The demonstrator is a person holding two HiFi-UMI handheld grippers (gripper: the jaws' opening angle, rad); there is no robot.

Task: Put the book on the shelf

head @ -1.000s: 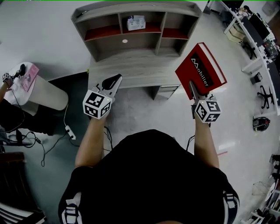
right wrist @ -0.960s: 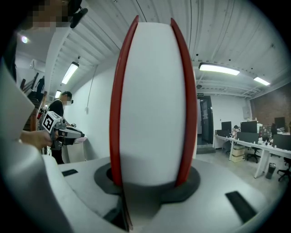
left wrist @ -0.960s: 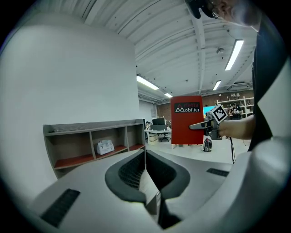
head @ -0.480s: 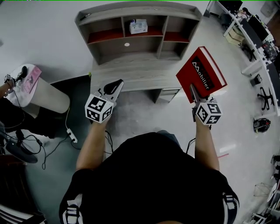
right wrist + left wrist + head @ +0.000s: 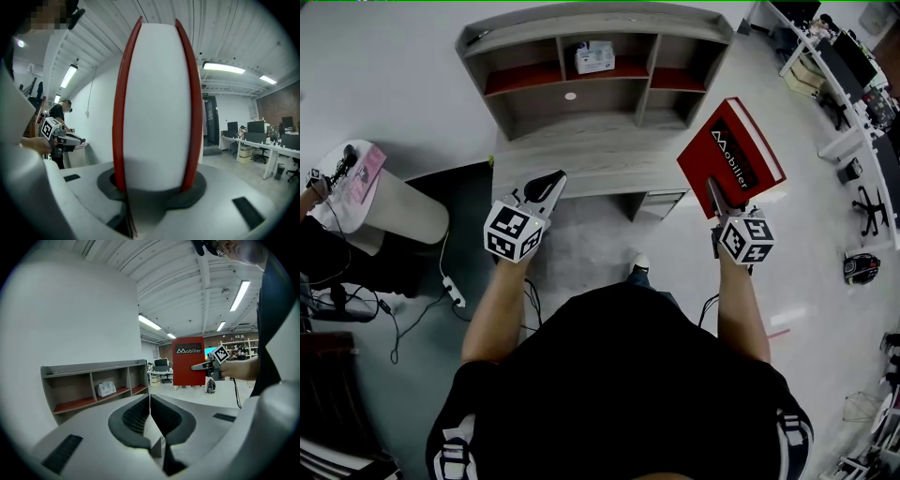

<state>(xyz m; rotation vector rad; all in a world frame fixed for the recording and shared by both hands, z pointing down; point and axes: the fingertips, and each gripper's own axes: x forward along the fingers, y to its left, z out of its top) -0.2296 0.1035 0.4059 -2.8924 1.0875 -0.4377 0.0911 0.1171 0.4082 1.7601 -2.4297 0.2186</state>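
The right gripper (image 5: 713,192) pinches the book (image 5: 729,145) at its lower edge; in the right gripper view both red covers sit inside the dark pads and the white page block fills the middle of the frame, standing upright. In the head view the book is in the upper right of the frame, its red cover with a black label and white letters facing up, tilted so that its far end points to the upper right. It is in the air, apart from the shelf (image 5: 591,70), and just to the right of the desk (image 5: 581,155) on which the shelf stands. Its lower left corner seems to come close to the right end of the desk, but from this angle I cannot tell if it is over it or beside it.

The left gripper (image 5: 549,180) is at the left of centre, over the front edge of the desk, and its jaws are pressed together with nothing between them.

The shelf is at the top centre of the head view, with open compartments, some of them with red bottoms. A small white box (image 5: 593,58) stands in the upper middle compartment. A round white table (image 5: 398,214) is at the left edge, well apart from the desk
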